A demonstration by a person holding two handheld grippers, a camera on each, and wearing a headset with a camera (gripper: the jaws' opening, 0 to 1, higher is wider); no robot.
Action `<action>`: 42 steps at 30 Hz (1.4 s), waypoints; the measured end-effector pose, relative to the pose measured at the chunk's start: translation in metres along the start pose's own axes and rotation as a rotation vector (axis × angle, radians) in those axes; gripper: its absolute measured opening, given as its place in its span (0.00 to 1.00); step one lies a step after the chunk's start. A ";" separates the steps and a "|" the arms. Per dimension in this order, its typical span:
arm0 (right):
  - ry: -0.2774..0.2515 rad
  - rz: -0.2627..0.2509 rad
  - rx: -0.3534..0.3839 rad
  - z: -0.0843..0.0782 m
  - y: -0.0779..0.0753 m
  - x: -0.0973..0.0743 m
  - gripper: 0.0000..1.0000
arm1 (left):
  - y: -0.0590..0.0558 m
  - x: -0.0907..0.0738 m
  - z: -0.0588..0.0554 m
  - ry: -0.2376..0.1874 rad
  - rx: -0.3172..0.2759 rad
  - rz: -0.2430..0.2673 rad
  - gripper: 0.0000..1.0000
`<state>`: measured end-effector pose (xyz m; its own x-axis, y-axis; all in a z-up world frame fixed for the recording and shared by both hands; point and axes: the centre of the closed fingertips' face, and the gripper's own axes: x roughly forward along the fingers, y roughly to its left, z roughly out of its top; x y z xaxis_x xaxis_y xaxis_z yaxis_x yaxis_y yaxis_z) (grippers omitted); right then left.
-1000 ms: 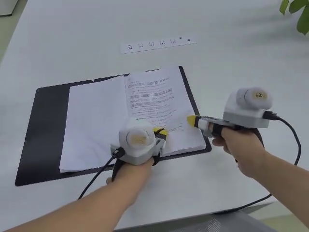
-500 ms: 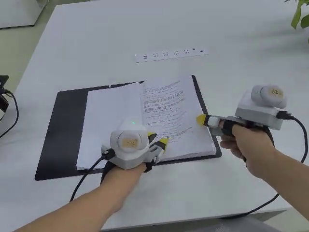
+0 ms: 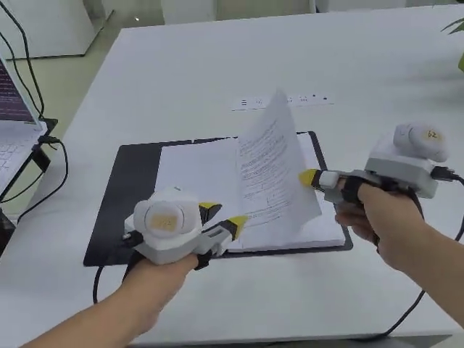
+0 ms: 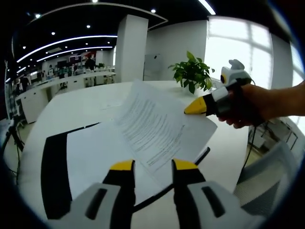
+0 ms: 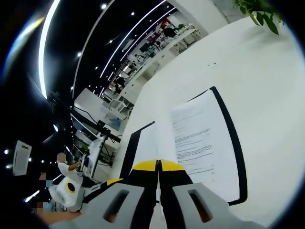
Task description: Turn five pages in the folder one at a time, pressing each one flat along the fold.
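The folder (image 3: 119, 210) lies open on the white table (image 3: 217, 58) in the middle of the head view, with its black cover showing at the left. One printed page (image 3: 270, 163) stands lifted off the right-hand stack and tilts up beside the fold. Its top corner reaches toward the power strip (image 3: 284, 101) in the upper middle. The right gripper (image 3: 310, 177), at the right of the frame, has its yellow-tipped jaws pressed together on that page's outer edge. In the right gripper view the two tips meet with no gap. The left gripper (image 3: 222, 216) is at the lower left, by the folder's near edge, with its jaws spread apart and nothing between them. In the left gripper view the lifted page lies beyond the gap. A laptop (image 3: 11, 123) and cables (image 3: 54, 170) sit at the far left edge.
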<state>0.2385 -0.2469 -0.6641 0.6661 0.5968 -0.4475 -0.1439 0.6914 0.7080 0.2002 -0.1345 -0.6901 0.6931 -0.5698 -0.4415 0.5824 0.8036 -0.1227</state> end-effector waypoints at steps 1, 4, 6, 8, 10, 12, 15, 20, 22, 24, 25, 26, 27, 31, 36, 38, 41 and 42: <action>0.004 0.006 -0.002 -0.002 0.007 0.002 0.00 | 0.003 -0.007 0.001 -0.005 0.001 0.004 0.29; 0.020 0.005 -0.001 -0.008 0.020 0.008 0.00 | 0.010 -0.022 0.001 -0.013 0.003 0.018 0.29; 0.029 0.006 0.015 -0.008 0.025 0.015 0.00 | 0.016 -0.031 0.000 -0.019 0.000 0.025 0.30; 0.037 -0.003 0.028 -0.009 0.029 0.023 0.00 | 0.022 -0.040 -0.003 -0.021 -0.001 0.035 0.30; 0.048 -0.012 0.038 -0.009 0.032 0.030 0.00 | 0.026 -0.047 -0.004 -0.023 -0.003 0.044 0.30; 0.060 -0.020 0.041 -0.011 0.039 0.041 0.00 | 0.032 -0.055 -0.005 -0.029 -0.008 0.056 0.30; 0.075 -0.020 0.040 -0.015 0.049 0.055 0.00 | 0.042 -0.067 -0.009 -0.034 -0.020 0.071 0.30; 0.104 -0.021 0.034 -0.030 0.066 0.076 0.00 | 0.055 -0.087 -0.015 -0.040 -0.018 0.096 0.30; 0.122 -0.022 0.030 -0.039 0.072 0.085 0.00 | 0.059 -0.093 -0.018 -0.038 -0.018 0.103 0.30; 0.139 -0.018 0.028 -0.049 0.079 0.095 0.00 | 0.065 -0.101 -0.021 -0.040 -0.023 0.114 0.30; 0.149 -0.021 0.025 -0.054 0.083 0.100 0.00 | 0.068 -0.104 -0.022 -0.039 -0.028 0.120 0.30; 0.156 -0.021 0.024 -0.058 0.085 0.104 0.00 | 0.072 -0.109 -0.025 -0.037 -0.032 0.127 0.30; 0.162 -0.024 0.025 -0.061 0.086 0.108 0.00 | 0.074 -0.112 -0.026 -0.036 -0.034 0.134 0.30; 0.195 -0.046 0.009 -0.079 0.093 0.130 0.00 | 0.081 -0.127 -0.033 -0.035 -0.054 0.160 0.30; 0.225 -0.069 0.000 -0.098 0.098 0.150 0.00 | 0.088 -0.140 -0.041 -0.032 -0.076 0.179 0.29; 0.240 -0.084 0.003 -0.106 0.097 0.158 0.00 | 0.089 -0.143 -0.045 -0.027 -0.077 0.181 0.29; 0.268 -0.092 0.026 -0.119 0.098 0.170 0.00 | 0.089 -0.145 -0.049 -0.018 -0.077 0.178 0.29; 0.281 -0.093 0.039 -0.125 0.099 0.175 0.00 | 0.089 -0.145 -0.051 -0.013 -0.078 0.174 0.29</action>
<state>0.2499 -0.0234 -0.7406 0.4454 0.6245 -0.6416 -0.0598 0.7357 0.6747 0.1296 0.0282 -0.6823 0.7866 -0.4224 -0.4505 0.4186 0.9010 -0.1140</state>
